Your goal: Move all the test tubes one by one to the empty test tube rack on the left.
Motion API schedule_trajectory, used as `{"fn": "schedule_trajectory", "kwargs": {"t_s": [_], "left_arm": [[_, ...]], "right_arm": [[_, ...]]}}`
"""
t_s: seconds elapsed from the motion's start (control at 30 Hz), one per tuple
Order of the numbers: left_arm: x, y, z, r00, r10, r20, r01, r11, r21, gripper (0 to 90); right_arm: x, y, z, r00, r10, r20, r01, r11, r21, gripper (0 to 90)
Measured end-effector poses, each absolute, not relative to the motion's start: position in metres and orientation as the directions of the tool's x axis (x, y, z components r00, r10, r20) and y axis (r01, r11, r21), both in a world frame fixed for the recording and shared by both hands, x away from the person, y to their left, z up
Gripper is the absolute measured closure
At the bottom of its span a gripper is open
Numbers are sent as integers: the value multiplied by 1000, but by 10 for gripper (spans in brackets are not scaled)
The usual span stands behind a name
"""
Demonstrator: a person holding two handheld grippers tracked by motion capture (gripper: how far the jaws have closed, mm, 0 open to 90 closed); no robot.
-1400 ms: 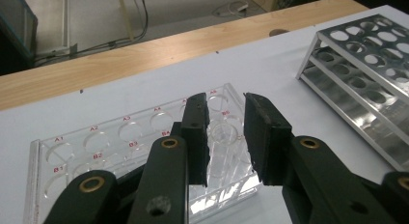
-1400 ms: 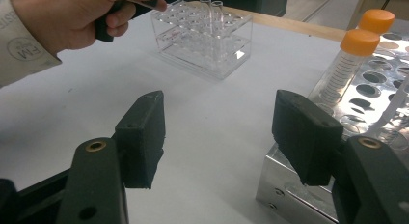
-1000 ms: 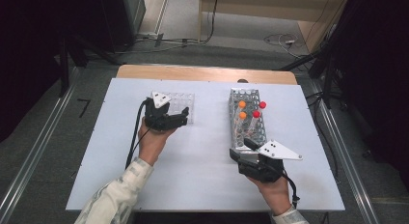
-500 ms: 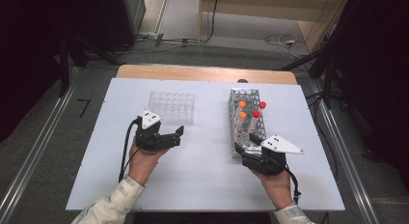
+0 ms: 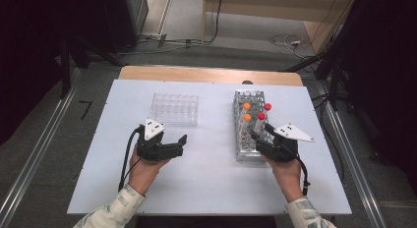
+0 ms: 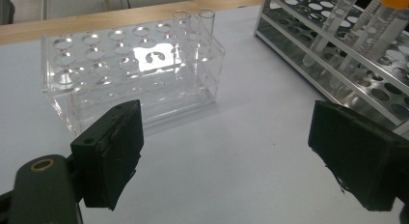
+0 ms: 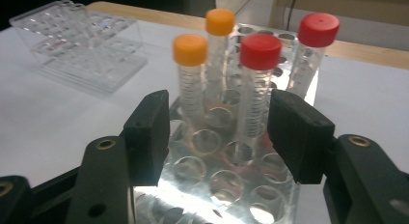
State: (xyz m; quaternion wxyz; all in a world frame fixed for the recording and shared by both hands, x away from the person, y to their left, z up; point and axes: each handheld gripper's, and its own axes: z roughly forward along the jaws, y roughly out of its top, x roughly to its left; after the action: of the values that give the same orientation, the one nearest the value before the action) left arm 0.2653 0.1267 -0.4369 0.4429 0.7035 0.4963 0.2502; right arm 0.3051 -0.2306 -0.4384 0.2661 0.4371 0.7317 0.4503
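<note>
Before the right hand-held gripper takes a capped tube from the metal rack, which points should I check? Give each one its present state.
1. Right hand-held gripper open, nothing pressed between the pads: ok.
2. Near red-capped tube standing in the metal rack, ahead between the jaws: ok.
3. Near orange-capped tube close beside it, could be bumped: cannot tell.
4. Clear rack has free holes: ok.
5. Left hand-held gripper open, holding nothing, apart from both racks: ok.

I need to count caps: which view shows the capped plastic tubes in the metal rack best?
The right gripper view: the four capped plastic tubes, two orange, two red, stand close and sharp. The high view shows small cap dots; the left gripper view, mostly tube bodies.
</note>
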Motion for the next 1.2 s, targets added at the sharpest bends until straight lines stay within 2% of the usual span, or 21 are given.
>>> {"fn": "schedule_trajectory", "kwargs": {"t_s": [0.27,0.77,0.87,1.2], "left_arm": [[266,125,-439,383,920,-88,481,-117,869,129],[266,125,-440,381,920,-91,484,-114,868,131],[266,125,-439,377,922,-91,481,-111,870,130],[266,126,-440,371,924,-94,486,-107,867,125]], "right_arm": [[326,-239,-442,-466,885,-6,401,217,890,511],[337,-232,-451,-461,887,-31,421,249,872,649],[337,-231,-452,-460,887,-34,421,252,871,709],[331,-232,-440,-453,891,-28,385,224,895,713]]}}
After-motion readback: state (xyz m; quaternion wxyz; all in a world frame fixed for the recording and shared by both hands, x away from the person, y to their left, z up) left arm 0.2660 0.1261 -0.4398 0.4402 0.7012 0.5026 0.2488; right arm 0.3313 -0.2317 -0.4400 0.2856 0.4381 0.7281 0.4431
